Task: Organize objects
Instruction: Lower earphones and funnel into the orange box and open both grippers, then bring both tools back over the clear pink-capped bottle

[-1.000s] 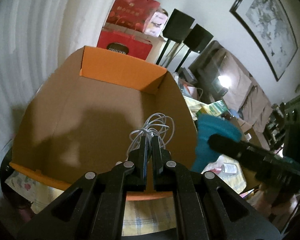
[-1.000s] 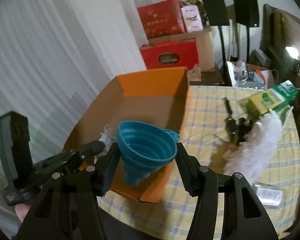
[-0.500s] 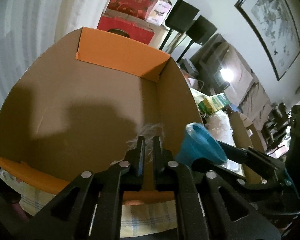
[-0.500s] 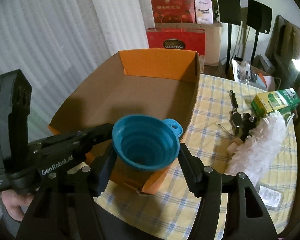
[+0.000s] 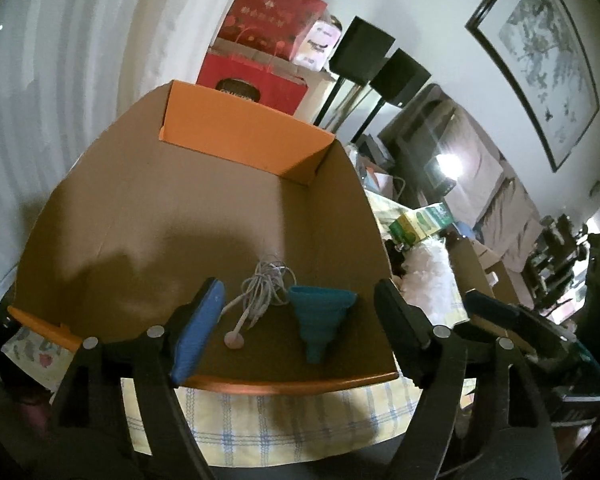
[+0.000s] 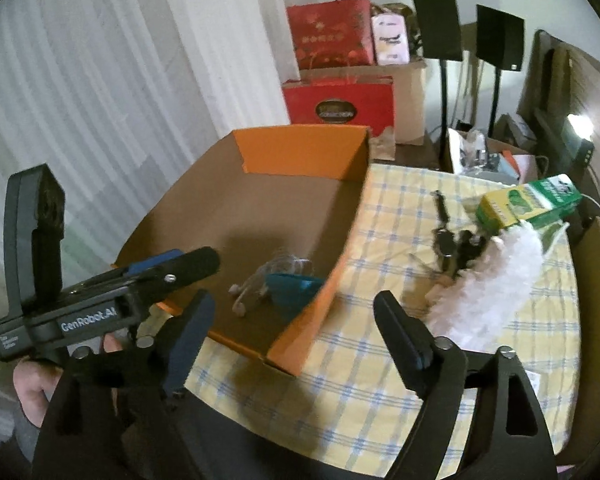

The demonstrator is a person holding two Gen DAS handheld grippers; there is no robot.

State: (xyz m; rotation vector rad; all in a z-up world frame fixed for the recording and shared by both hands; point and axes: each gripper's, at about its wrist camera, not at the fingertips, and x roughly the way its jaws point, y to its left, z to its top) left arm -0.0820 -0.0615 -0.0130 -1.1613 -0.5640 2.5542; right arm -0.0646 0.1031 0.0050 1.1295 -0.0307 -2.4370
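Note:
An open cardboard box [image 5: 236,148] with orange flaps stands on a checked tablecloth; it also shows in the right wrist view [image 6: 300,156]. A coiled white cable [image 5: 260,292] and a blue collapsible funnel [image 5: 320,320] lie side by side on the box floor near its front edge. In the right wrist view the cable [image 6: 260,280] and funnel [image 6: 294,288] lie by the box's right wall. My left gripper [image 5: 300,312] is open and empty above the front edge. My right gripper [image 6: 296,320] is open and empty, over the box's near right corner.
On the tablecloth [image 6: 380,380] right of the box lie a bunch of keys [image 6: 452,244], a white fluffy duster [image 6: 488,280] and a green and yellow carton [image 6: 528,200]. Red gift bags [image 6: 340,104], speaker stands [image 6: 444,80] and curtains [image 6: 100,80] stand behind the table.
My left gripper opened and let the cable go into the box. My right gripper opened and let the funnel go; it now lies in the box beside the cable.

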